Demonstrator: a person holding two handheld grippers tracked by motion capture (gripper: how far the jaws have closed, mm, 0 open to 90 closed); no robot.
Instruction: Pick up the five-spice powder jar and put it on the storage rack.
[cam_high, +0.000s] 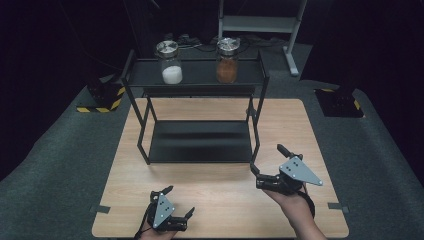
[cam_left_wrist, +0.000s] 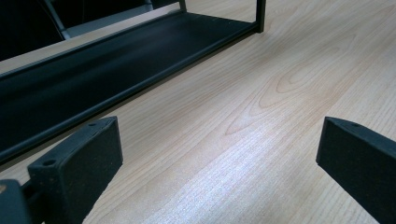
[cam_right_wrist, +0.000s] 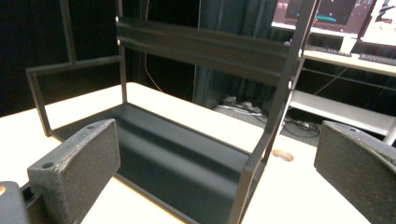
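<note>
Both grippers hang low over the wooden table (cam_high: 220, 200) with jaws spread wide and nothing between them — a ready stance, as I judge it, before any reach. The right gripper (cam_high: 270, 161), at about four o'clock from the black two-tier rack (cam_high: 200, 150), points toward its near right post, while the left gripper (cam_high: 180, 202) sits at seven o'clock, well short of it. The white-filled jar (cam_high: 170, 62) and orange-filled jar (cam_high: 227, 61) stand upright and apart on the top shelf at twelve o'clock — out of reach for now.

Black two-tier metal rack (cam_high: 200, 140) upright at frame centre; lower shelf bare, two lidded jars (cam_high: 170, 62) on top shelf
</note>
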